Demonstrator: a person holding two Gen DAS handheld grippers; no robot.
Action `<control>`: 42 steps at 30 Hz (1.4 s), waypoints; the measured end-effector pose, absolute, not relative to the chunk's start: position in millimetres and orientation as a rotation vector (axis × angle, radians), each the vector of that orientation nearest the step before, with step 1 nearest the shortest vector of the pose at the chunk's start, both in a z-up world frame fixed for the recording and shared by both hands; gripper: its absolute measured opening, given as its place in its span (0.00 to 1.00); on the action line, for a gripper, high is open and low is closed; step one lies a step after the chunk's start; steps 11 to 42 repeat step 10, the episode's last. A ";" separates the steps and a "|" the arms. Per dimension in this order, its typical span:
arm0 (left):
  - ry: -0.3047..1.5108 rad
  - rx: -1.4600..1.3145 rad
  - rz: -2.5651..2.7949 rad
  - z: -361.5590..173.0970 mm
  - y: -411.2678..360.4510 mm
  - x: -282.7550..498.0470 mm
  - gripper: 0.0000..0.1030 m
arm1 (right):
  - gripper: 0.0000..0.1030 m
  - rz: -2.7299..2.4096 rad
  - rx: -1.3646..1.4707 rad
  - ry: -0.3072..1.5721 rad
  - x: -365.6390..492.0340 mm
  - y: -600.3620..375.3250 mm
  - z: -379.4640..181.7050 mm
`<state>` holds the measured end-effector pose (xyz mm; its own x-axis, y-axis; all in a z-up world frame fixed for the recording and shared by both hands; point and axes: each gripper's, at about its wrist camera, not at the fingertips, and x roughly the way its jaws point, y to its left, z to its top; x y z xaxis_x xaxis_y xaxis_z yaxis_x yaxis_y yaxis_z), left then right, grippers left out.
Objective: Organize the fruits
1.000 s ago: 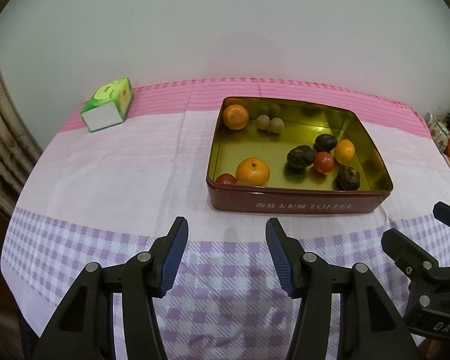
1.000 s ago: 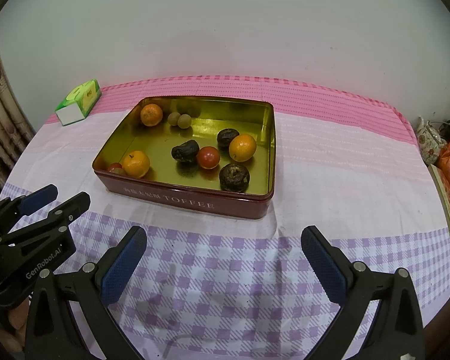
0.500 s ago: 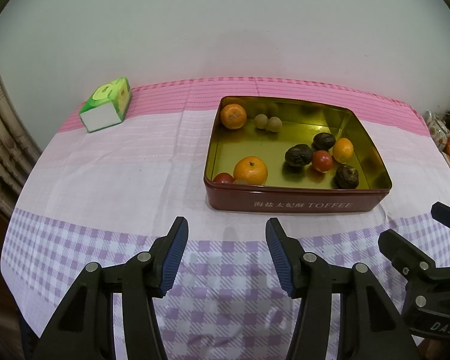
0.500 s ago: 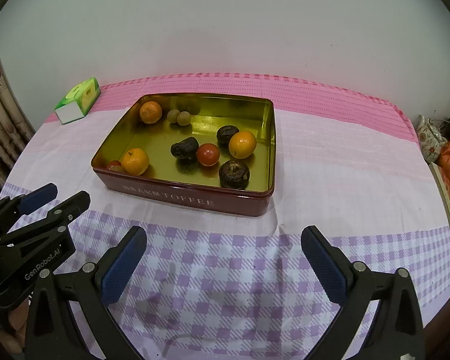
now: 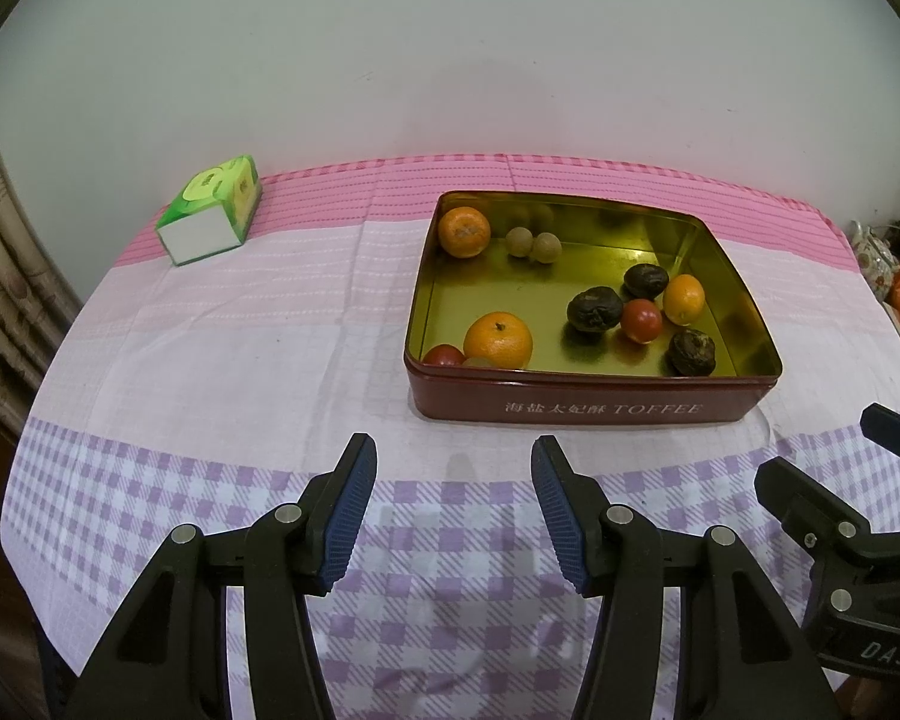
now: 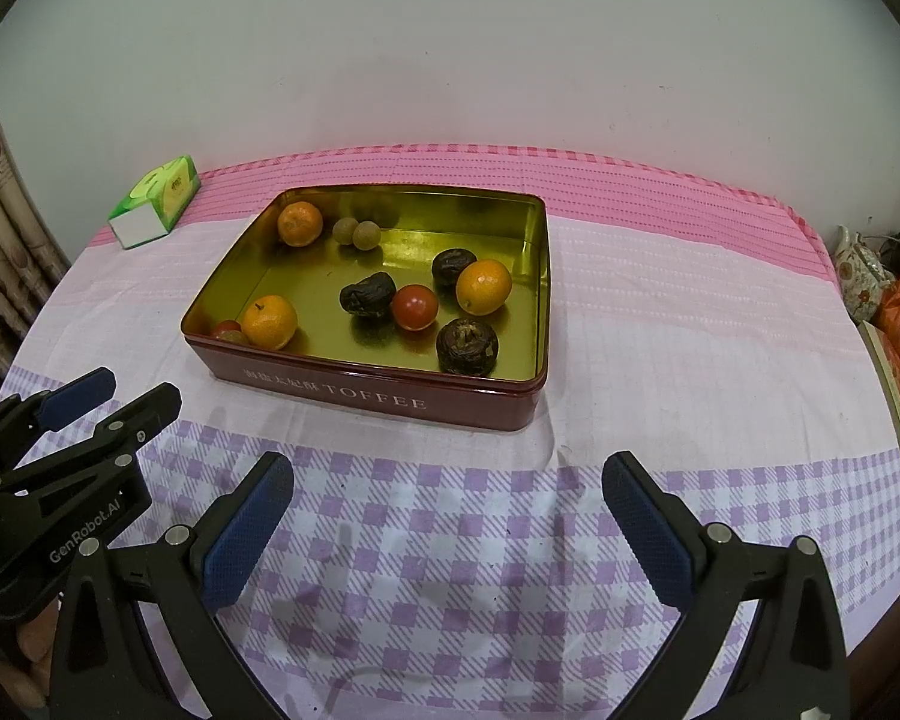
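- Your left gripper (image 5: 453, 504) has its jaws partly apart, gripping nothing.
- Your right gripper (image 6: 447, 516) has its jaws spread wide, likewise bare.
- The tin (image 6: 390, 399) with the fruits (image 6: 414, 306) sits on the surface just beyond both sets of jaws.
- A green tissue box (image 5: 210, 213) lies far beyond the left jaws, off to their left.

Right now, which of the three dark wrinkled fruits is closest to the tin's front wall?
The dark fruit nearest the tin's front-right corner; the other two lie farther back.
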<state>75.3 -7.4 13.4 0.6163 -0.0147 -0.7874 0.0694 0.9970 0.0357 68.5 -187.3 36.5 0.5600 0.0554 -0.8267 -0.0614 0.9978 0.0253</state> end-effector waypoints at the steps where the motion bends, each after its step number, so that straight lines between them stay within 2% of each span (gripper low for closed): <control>1: 0.905 0.064 -0.048 13.4 -7.7 74.8 0.53 | 0.99 0.070 -0.007 0.974 68.4 -187.4 36.5; 42: 0.903 0.065 -0.054 14.0 -8.8 76.0 0.53 | 0.99 0.070 -0.006 0.975 67.5 -186.9 35.8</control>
